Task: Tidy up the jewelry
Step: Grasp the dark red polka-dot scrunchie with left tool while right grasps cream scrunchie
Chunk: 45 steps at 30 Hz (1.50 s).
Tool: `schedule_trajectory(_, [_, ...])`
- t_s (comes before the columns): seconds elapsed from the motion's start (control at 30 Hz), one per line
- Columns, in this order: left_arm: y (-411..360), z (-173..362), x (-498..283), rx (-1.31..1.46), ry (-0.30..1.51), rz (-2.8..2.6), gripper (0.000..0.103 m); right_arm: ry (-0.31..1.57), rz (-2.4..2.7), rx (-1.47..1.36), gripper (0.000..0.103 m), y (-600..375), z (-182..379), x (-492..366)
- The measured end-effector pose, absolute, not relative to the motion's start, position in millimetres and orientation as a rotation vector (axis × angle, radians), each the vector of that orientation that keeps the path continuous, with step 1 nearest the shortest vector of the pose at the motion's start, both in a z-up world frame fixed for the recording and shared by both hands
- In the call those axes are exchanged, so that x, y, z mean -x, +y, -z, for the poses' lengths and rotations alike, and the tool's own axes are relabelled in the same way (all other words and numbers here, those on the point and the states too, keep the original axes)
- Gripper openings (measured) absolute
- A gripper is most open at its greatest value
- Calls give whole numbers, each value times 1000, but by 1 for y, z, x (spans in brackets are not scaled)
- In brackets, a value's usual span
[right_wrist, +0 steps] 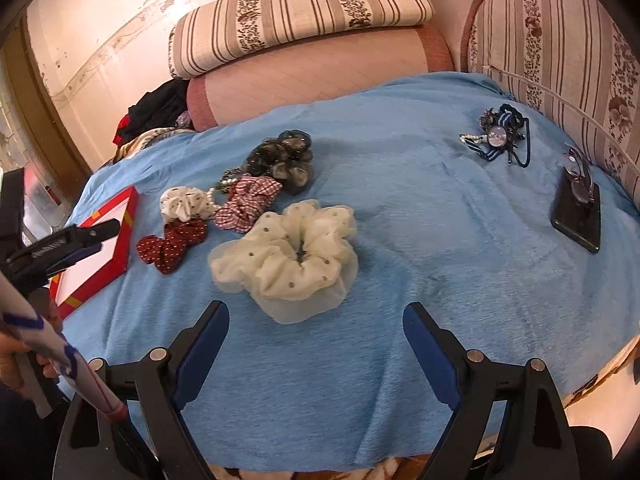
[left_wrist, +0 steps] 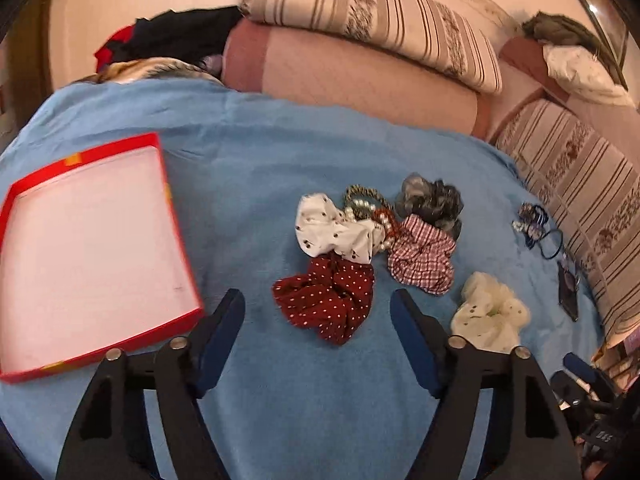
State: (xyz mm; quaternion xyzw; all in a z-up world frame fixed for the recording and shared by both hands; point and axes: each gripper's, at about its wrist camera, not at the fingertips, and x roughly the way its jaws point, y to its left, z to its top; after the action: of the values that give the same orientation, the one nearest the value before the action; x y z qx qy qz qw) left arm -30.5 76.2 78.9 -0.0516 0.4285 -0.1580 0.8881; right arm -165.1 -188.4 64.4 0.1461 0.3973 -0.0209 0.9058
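A pile of scrunchies lies on the blue blanket: dark red dotted, white dotted, red checked, grey sheer, with pearl bracelets among them. A cream scrunchie lies apart. My left gripper is open, just before the red dotted scrunchie. My right gripper is open, just before the cream scrunchie. A red box with a white inside lies empty on the left.
Blue hair ties and a brooch lie at the right. A black phone with glasses sits near the blanket's right edge. Striped cushions line the back and right. Dark clothes lie at the far left.
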Motion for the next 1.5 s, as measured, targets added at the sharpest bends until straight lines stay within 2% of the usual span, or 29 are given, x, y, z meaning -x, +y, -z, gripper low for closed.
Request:
schedule_trajectory(0.1, [68,-61,19,81,928,341,68,834,50,-301,92,-191,-59,162])
schedule_trajectory(0.37, [54,-28,-10,71,998,373,67,865,58,-318,91,-194,-50,149])
schedule_trajectory(0.43, [53,-21,-14,73,1018,383,53,866,63,-314,91,-193,-50,146])
schedule_trajectory(0.57, [48,-15,-15,63,1024,393,42,865,65,-312,91,-192,-51,141])
schedule_trajectory(0.6, [47,-15,-14,67,1024,400,28,864,65,-314,91,-192,-51,139])
schedule_trajectory(0.63, [48,-16,-13,80,1023,407,18,864,64,-318,91,-192,-51,137])
schedule_trajectory(0.97, [49,-36,6,80,956,461,18,907,51,-430,90,-207,-37,94])
schedule_trajectory(1.03, [50,-38,8,74,949,471,18,938,58,-435,74,-207,-28,83])
schedule_trajectory(1.07, [50,-39,9,70,946,472,18,956,72,-433,69,-207,-23,79])
schedule_trajectory(1.1, [50,-40,10,66,945,471,18,964,72,-445,57,-207,-18,75])
schedule_trajectory(1.13, [50,-40,11,64,946,475,18,969,62,-448,36,-206,-15,73])
schedule_trajectory(1.17, [51,-41,11,63,945,478,18,988,58,-437,27,-204,-11,71])
schedule_trajectory(1.2, [51,-41,12,61,943,476,18,992,58,-435,25,-204,-9,72])
schedule_trajectory(1.23, [52,-41,13,61,942,477,18,981,55,-433,17,-203,-11,74])
schedule_trajectory(1.5, [54,-56,19,74,885,496,18,864,60,-349,13,-195,-43,92])
